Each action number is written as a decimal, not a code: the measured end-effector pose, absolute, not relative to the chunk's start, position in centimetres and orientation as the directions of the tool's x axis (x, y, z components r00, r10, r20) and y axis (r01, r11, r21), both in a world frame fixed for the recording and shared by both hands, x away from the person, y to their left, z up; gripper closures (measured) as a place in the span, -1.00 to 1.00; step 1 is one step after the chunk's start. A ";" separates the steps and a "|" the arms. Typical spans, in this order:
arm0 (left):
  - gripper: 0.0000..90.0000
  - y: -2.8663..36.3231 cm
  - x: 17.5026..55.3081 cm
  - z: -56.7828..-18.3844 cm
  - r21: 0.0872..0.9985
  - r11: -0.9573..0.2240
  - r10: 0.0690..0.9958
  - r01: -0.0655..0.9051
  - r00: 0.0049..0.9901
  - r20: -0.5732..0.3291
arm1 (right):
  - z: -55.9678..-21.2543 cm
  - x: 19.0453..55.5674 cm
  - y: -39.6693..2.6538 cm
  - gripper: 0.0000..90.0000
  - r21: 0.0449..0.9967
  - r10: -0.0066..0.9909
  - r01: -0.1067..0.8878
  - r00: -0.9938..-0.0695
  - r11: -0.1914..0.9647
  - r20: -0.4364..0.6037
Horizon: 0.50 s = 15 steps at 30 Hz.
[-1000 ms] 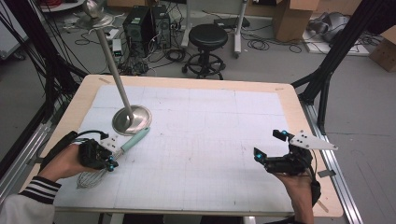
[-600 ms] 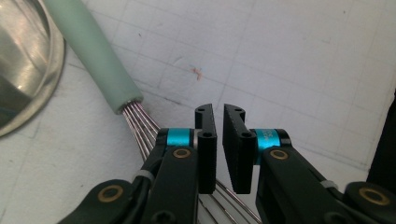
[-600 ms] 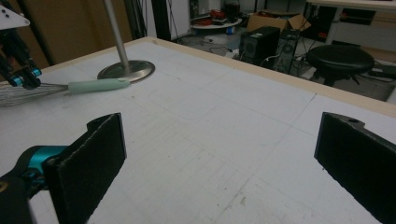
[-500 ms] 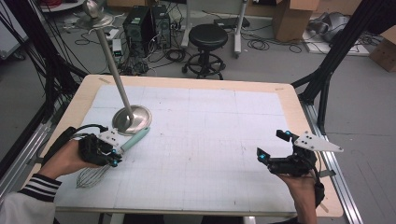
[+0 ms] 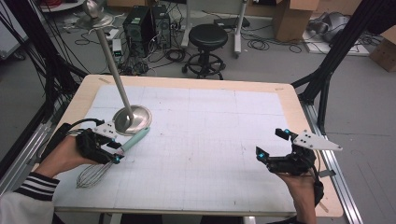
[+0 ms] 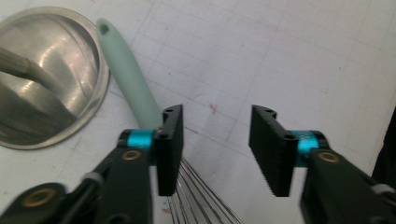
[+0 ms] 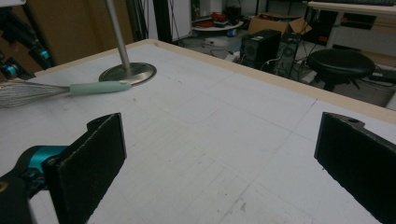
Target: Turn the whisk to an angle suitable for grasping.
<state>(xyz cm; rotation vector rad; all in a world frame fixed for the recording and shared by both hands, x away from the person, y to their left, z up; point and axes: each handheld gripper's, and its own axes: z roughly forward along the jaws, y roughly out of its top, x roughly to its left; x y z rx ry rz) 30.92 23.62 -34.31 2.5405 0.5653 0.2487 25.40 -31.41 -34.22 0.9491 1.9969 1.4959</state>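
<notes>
A whisk with a mint-green handle [image 5: 135,139] lies flat on the white grid mat [image 5: 210,140], its wire head [image 5: 92,175] towards the near-left corner. My left gripper [image 5: 114,150] hovers open over the point where the handle meets the wires. In the left gripper view, the handle [image 6: 128,84] runs under the left jaw and the wires [image 6: 196,196] fan out below the gap of the left gripper [image 6: 215,140]. My right gripper [image 5: 271,143] is open at the table's right side, with nothing between its jaws [image 7: 219,158]. From there, the whisk [image 7: 100,87] lies far off.
A metal stand with a round base [image 5: 133,119] and a tall slanted pole [image 5: 112,70] sits just beyond the whisk handle's tip. The wooden table edge [image 5: 299,107] frames the mat. A stool [image 5: 208,37], computers and cables are on the floor behind.
My left gripper has edged slightly forward over the whisk. The right gripper has drifted a little to the right. The whisk has stayed put.
</notes>
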 end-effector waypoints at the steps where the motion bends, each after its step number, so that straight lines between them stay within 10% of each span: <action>1: -0.04 23.6 31.0 -34.2 0.529 -0.775 0.445 0.346 0.893 0.068 | -34.2 25.4 -31.4 -0.98 0.955 0.757 0.247 -0.652 0.167 0.036; 11: -0.96 23.7 31.5 -33.3 0.603 -0.700 0.516 0.381 0.855 0.058 | -34.2 25.5 -31.3 -0.98 0.954 0.757 0.252 -0.653 0.164 0.043; 15: -0.96 23.9 31.6 -32.9 0.642 -0.658 0.539 0.393 0.842 0.036 | -34.2 25.5 -31.4 -0.98 0.955 0.757 0.246 -0.653 0.165 0.037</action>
